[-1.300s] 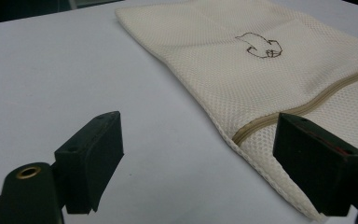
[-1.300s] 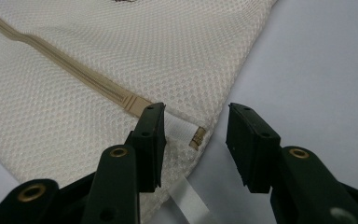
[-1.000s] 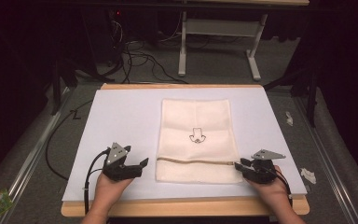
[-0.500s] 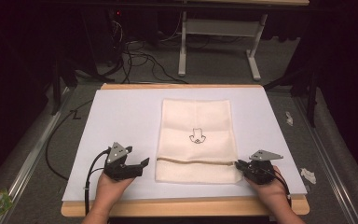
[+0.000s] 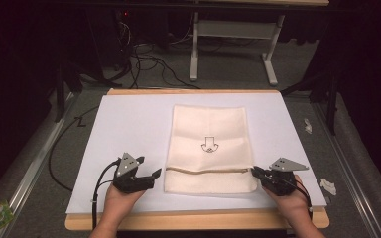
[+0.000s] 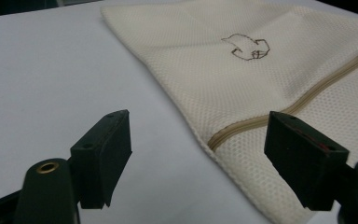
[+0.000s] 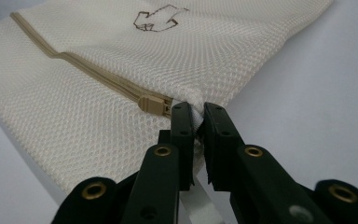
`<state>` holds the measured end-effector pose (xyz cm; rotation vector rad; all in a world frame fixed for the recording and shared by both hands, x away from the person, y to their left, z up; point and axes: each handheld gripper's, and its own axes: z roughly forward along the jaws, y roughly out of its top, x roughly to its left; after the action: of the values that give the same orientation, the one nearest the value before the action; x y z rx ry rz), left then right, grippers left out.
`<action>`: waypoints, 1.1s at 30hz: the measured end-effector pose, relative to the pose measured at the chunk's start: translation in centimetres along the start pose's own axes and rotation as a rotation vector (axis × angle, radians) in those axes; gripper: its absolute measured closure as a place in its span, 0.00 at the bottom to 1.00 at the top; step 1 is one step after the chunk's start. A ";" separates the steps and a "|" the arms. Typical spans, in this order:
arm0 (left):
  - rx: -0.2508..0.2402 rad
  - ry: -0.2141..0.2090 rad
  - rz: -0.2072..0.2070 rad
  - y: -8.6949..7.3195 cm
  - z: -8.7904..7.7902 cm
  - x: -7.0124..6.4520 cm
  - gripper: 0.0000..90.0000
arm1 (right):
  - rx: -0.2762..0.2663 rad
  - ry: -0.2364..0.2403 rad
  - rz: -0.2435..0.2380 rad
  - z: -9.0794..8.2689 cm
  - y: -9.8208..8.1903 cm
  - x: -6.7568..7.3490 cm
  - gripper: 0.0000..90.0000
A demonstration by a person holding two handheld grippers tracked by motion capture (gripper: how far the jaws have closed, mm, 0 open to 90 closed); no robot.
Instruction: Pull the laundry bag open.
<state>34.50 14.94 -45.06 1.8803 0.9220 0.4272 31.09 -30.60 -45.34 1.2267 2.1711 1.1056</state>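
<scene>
Little had moved since the earlier frames — the left gripper (image 5: 155,174) had crept slightly closer to the left edge of the mesh bag (image 5: 209,144), while the right gripper (image 5: 254,172) stayed at the bag's right edge. The cream mesh bag lay flat on the white sheet (image 5: 129,124) that covered the wooden table (image 5: 188,222), near the middle and toward the person's side, with a small dark arrow mark (image 5: 209,146) on its upper part and a tan zipper (image 5: 208,170) running across its lower part.

In the left gripper view, the left gripper (image 6: 198,154) stood with its jaws spread wide and nothing between them; the bag's corner, where the zipper (image 6: 261,120) began, lay just ahead of the gap. In the right gripper view, the right gripper (image 7: 196,116) was pinched closed on a fold of white fabric at the bag's edge, right beside the tan zipper pull (image 7: 153,103). The zipper looked closed along its length. Each gripper was held in a hand — left hand (image 5: 119,198), right hand (image 5: 290,201) — near the table's front edge, well apart from each other.
</scene>
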 end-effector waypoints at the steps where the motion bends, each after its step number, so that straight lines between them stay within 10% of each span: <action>1: -0.001 -0.010 -0.009 0.2 0.1 -0.2 0.27 | -0.005 0.005 -0.002 -0.1 0.1 0.1 0.93; 33: 0.058 -0.241 0.063 3.9 8.6 -10.8 0.47 | -0.046 0.042 -0.014 -0.4 0.7 0.1 0.94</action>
<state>34.51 0.61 -44.76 1.9676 0.7223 0.2069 31.16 -30.49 -44.50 1.1763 2.1691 1.1790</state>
